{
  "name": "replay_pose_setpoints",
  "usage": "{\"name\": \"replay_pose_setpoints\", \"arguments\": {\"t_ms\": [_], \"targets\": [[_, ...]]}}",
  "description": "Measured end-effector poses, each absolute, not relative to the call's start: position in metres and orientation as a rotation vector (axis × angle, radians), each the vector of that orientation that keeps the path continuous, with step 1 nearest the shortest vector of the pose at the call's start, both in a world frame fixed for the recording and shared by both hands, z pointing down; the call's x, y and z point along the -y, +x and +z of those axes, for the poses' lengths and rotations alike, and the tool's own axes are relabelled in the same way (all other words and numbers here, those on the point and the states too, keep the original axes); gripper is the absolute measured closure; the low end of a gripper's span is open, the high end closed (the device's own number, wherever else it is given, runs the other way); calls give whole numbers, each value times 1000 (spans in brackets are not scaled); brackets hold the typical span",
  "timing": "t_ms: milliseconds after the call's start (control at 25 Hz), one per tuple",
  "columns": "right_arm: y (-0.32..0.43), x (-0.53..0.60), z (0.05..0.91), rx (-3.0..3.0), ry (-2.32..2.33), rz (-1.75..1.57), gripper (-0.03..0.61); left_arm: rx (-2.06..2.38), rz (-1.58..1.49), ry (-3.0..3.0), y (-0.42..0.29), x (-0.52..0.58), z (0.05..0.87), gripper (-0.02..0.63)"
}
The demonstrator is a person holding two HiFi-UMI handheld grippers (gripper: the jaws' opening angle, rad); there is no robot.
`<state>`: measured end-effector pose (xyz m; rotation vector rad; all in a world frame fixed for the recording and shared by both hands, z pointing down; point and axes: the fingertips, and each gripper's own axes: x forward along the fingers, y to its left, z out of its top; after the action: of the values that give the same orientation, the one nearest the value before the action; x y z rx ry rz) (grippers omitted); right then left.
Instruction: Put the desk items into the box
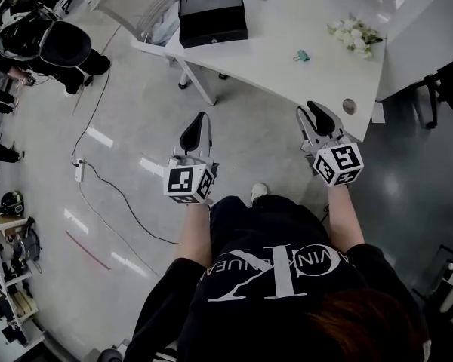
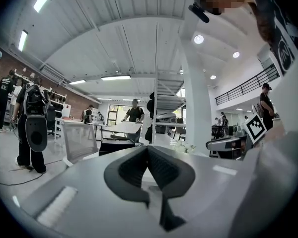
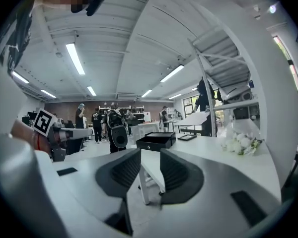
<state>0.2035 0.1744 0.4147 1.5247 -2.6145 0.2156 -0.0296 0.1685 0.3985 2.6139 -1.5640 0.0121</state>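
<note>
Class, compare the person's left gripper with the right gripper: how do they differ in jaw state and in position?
The left gripper has its jaws together; the right gripper has its jaws slightly apart. In the head view the left gripper hangs over the floor, away from the desk, while the right gripper sits close to the desk's edge. Both hold nothing.

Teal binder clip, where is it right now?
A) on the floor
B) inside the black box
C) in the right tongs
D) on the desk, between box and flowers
D: the binder clip lies on the bare white desk, to the right of the black box and short of the flowers.
</note>
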Motion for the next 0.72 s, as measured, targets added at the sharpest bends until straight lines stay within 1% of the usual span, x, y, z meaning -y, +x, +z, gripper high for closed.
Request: {"name": "replay_pose_setpoints", "arguments": {"t_ms": [360,720], "targets": [[220,-149,425,2581,1565,269,493,1502,51,2645,-8,-134,405,603],[241,-107,437,2464,1649,308,494,1323,49,2726,28,-63,414,603]]}}
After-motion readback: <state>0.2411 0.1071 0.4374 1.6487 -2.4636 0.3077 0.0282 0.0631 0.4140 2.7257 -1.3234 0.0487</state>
